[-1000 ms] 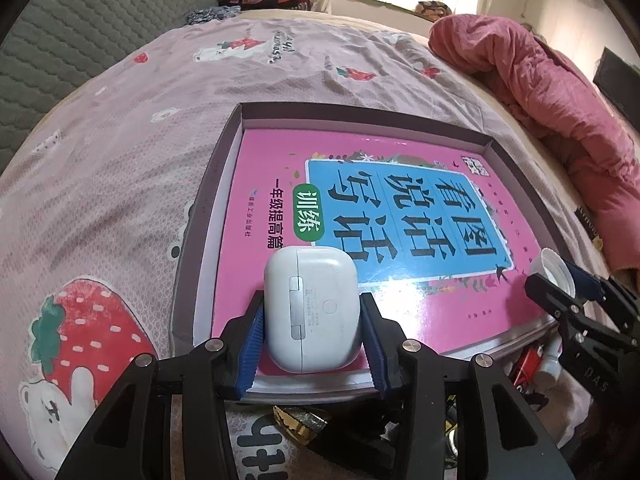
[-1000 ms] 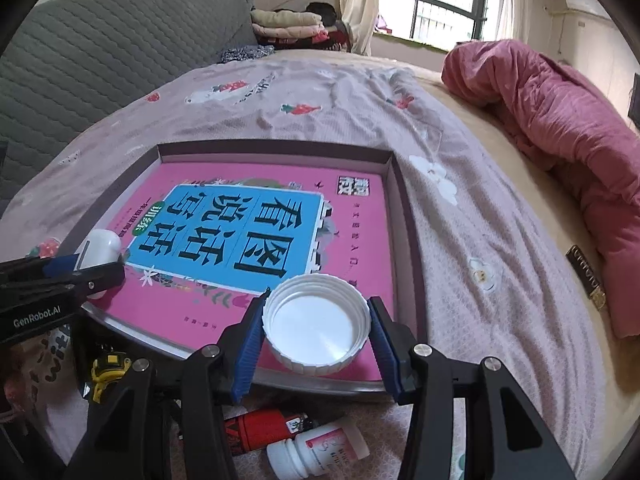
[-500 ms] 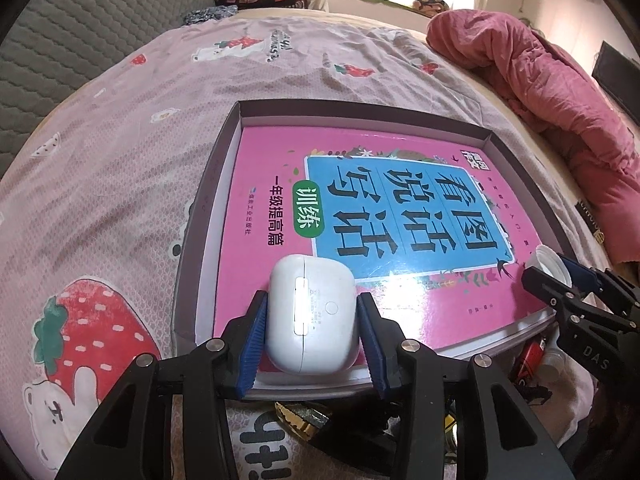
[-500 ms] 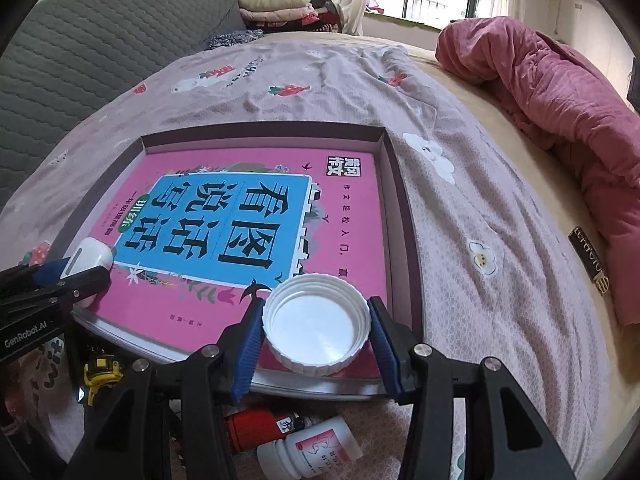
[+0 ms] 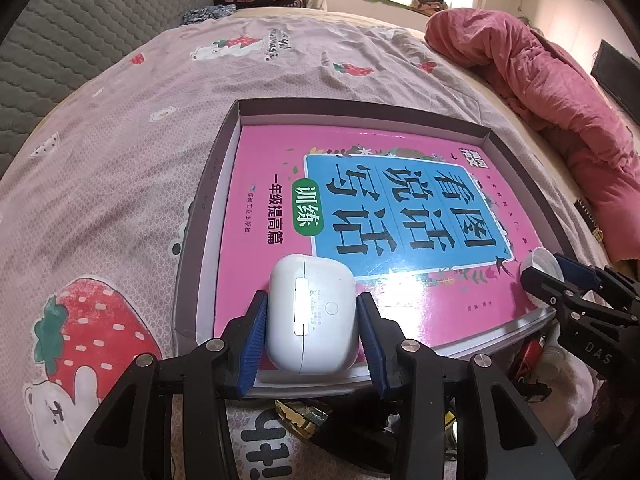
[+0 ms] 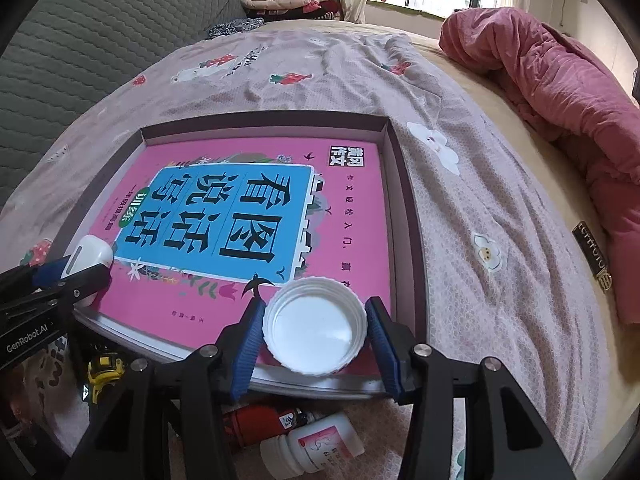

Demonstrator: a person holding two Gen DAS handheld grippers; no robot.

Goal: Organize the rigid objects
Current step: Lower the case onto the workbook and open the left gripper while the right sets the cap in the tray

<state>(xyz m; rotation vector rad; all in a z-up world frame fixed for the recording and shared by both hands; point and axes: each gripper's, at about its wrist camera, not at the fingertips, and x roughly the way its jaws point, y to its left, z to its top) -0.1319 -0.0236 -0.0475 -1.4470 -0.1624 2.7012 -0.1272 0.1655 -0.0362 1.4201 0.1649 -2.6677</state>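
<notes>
My left gripper (image 5: 312, 328) is shut on a white earbud case (image 5: 311, 316), held over the near left corner of a pink book (image 5: 400, 200) lying in a shallow dark box (image 5: 208, 208). My right gripper (image 6: 316, 336) is shut on a white round lid (image 6: 315, 336), open side up, over the book's near right corner (image 6: 352, 240). The box rim shows in the right wrist view (image 6: 404, 200). Each gripper shows in the other's view: the right one (image 5: 560, 280), the left one (image 6: 76, 272).
The box lies on a bed with a strawberry-print sheet (image 5: 120, 160). A pink quilt (image 6: 560, 92) is heaped at right. Near the front edge lie a white pill bottle (image 6: 316, 444), a red lighter (image 6: 256, 420) and a yellow tape measure (image 6: 104, 372).
Both grippers have moved slightly forward over the book with their objects held. The earbud case has tilted a little in the left gripper.
</notes>
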